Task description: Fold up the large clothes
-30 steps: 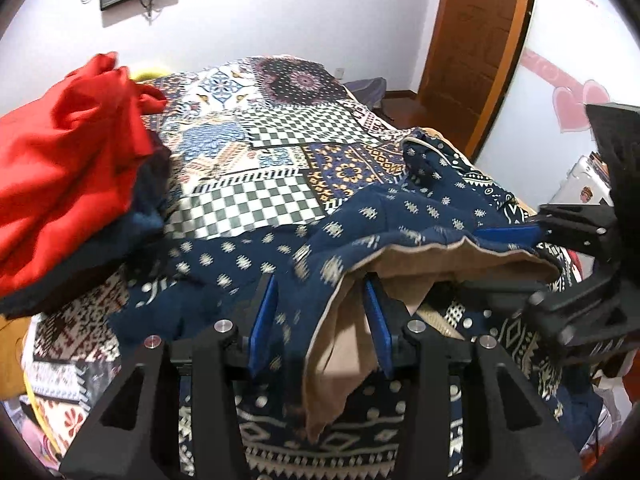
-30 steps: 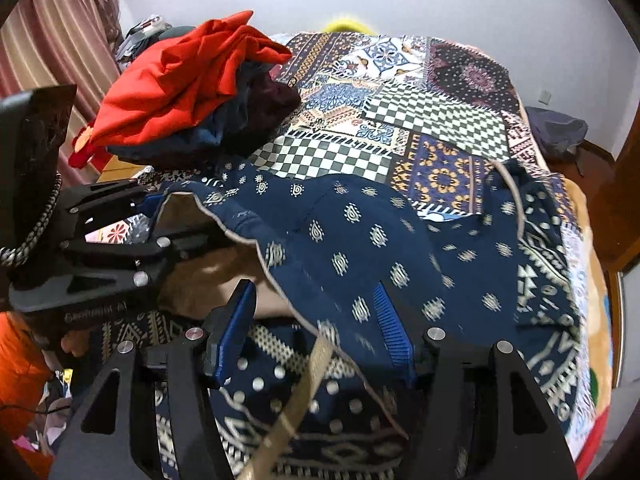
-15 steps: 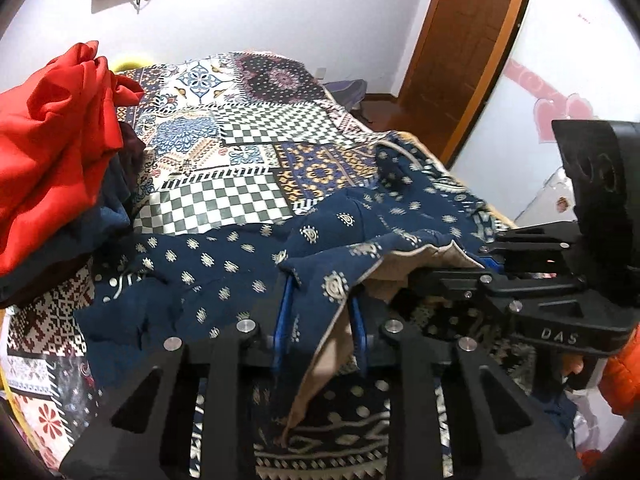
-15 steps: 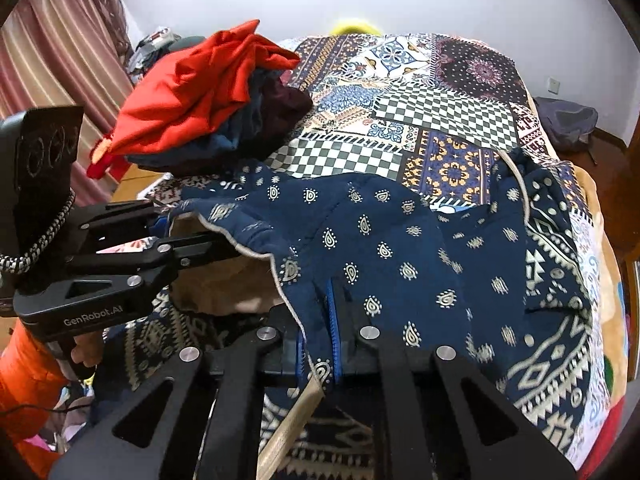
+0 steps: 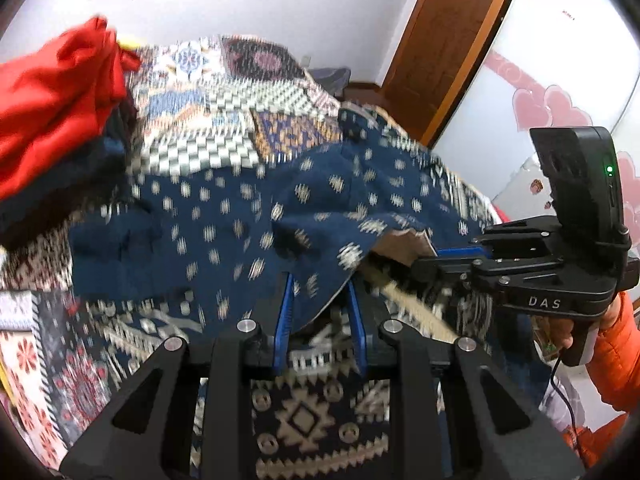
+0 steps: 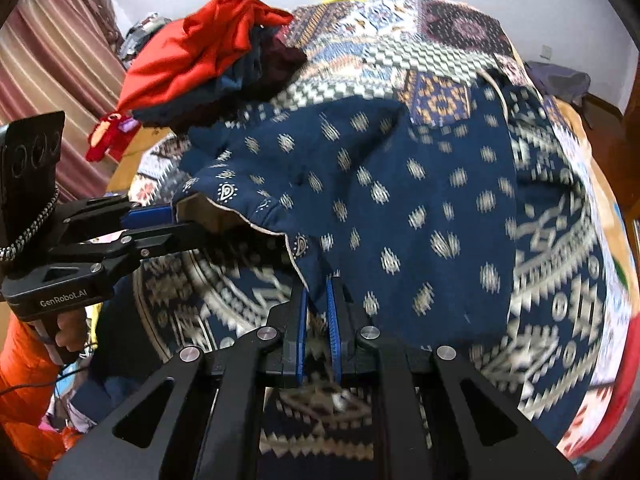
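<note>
Motion blur is smearing most of the bed [image 5: 224, 92]. A red clothes pile [image 5: 52, 92] is sitting at far left. The navy patterned garment [image 5: 224, 216] is lying mid-bed, its near hem lifted. The left tongs [image 5: 320, 280] have just been closing and are pinching it, hiding the fabric below; the right tongs [image 6: 317, 280] are pressing together on the same hem.

bedspread [image 5: 224, 92]: pattern smeared by motion blur
navy garment [image 6: 400, 200]: print blurred at right; near hem hidden behind gripper bodies
red clothes pile [image 5: 48, 92]: cut off by left edge
orange sleeve [image 5: 616, 360]: mostly out of frame
</note>
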